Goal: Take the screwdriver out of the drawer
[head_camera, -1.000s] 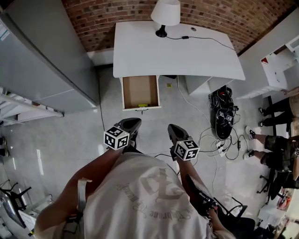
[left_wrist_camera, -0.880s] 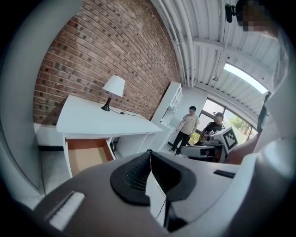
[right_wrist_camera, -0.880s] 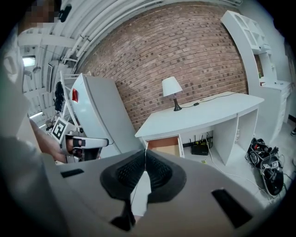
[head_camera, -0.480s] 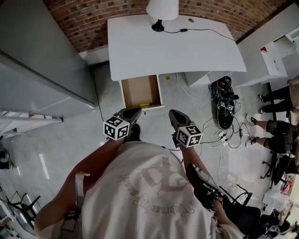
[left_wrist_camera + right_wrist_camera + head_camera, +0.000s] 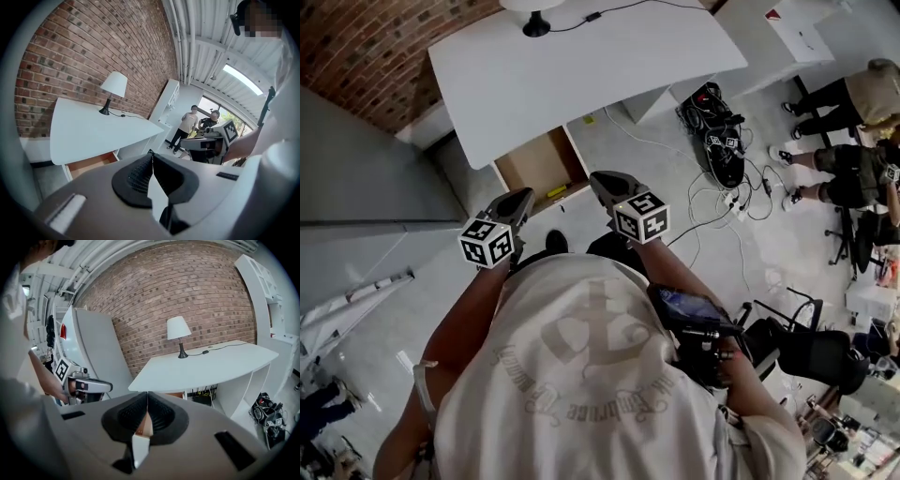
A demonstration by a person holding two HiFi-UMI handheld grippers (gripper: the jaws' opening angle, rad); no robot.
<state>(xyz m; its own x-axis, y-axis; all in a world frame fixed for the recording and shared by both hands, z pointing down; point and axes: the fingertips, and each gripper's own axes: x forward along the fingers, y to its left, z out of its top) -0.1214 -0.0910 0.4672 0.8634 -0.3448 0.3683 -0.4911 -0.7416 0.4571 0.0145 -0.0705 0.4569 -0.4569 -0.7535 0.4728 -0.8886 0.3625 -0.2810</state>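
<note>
The open wooden drawer (image 5: 539,161) hangs under the white desk (image 5: 581,75). A small yellow screwdriver (image 5: 555,190) lies at the drawer's front edge. My left gripper (image 5: 523,195) hovers over the floor just left of the drawer front, and its jaws are shut on nothing. My right gripper (image 5: 599,177) is a little right of the drawer front, also shut and empty. In the left gripper view the shut left gripper (image 5: 151,155) points towards the drawer (image 5: 91,162). In the right gripper view the right gripper (image 5: 147,393) faces the desk (image 5: 211,363). The screwdriver is not visible in either gripper view.
A lamp (image 5: 534,19) stands on the desk's back edge. Cables and a bag (image 5: 720,150) lie on the floor to the right. A black chair (image 5: 806,352) is at the right, and people (image 5: 848,131) sit beyond it. A grey cabinet (image 5: 356,169) lines the left.
The head view has swung, so the desk and drawer now sit upper left. Both grippers have come closer to the drawer front. Their jaws stay shut.
</note>
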